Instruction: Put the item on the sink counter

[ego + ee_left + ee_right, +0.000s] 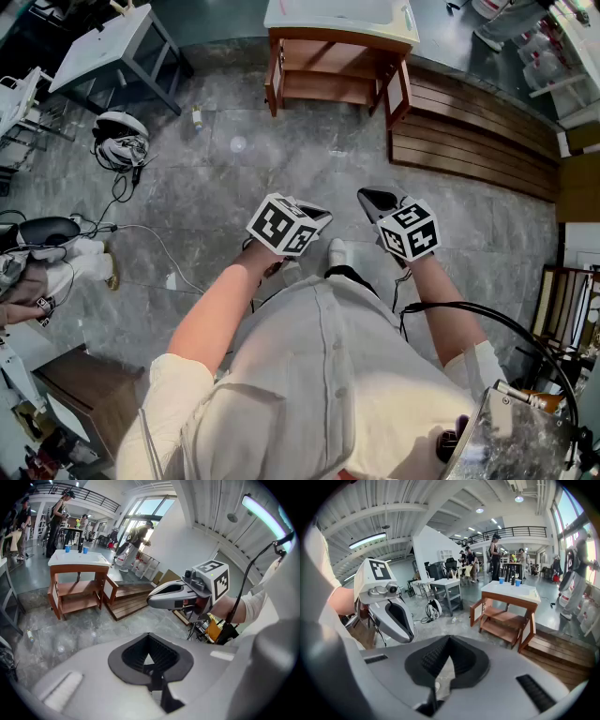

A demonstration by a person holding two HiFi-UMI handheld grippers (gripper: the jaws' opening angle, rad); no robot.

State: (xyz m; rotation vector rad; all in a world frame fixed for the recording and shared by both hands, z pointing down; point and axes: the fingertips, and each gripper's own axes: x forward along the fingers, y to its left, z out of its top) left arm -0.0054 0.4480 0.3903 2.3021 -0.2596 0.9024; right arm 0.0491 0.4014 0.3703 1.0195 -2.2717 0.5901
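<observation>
Hall with a white beamed ceiling and tall windows, people at its far side. The grey stone floor (281, 159) runs unbroken from the person's feet to the sink bench (339, 36), a wooden frame with a white top that stands straight ahead of both grippers and well apart from them. A slatted wooden platform (469, 131) lies just beside it on the right, and a grey table (103, 42) stands farther to the left. The left gripper (150, 657) and right gripper (446, 663) are held side by side in front of the body, tilted down towards the floor. Each has its jaws closed together with nothing between them, only floor showing through the gap behind the tips. Two blue cups (501, 580) already stand on the bench top. No item is in either gripper. The likeliest candidate is a small bottle (197, 117) on the floor, forward and to the left, near the bench's left leg and nearer the left gripper. It looks longer along the line leading away from the person, but it is too small to tell whether it stands or lies. Reaching it would call for a walk forward and a low reach.
</observation>
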